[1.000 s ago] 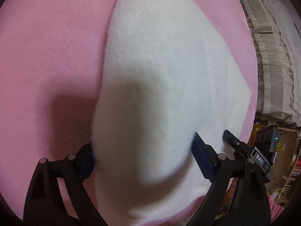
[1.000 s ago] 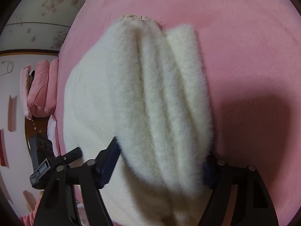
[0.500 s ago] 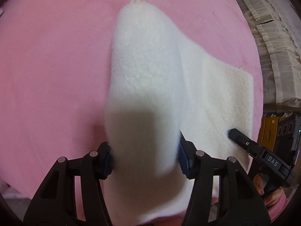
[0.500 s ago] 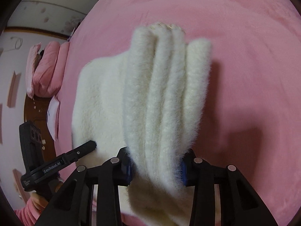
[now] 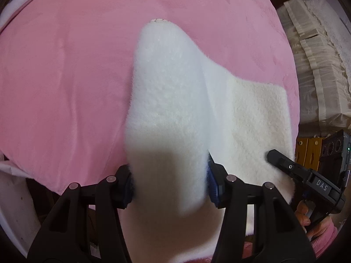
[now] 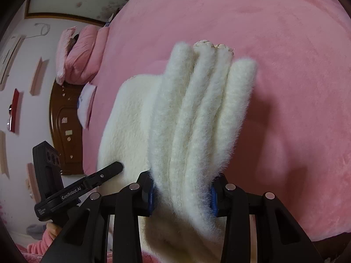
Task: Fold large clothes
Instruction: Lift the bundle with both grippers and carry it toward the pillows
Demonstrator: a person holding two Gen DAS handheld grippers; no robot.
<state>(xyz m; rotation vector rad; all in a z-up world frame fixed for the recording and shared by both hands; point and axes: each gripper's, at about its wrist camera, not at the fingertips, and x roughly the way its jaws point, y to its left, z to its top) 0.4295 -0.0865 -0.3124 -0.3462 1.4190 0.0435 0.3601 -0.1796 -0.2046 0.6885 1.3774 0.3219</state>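
Gripping the fluffy white fleece garment by its near edge, left tool and right tool each pinch bunched pile above the pink plush bed — keep both level, carrying forward evenly — far end lies on bed.
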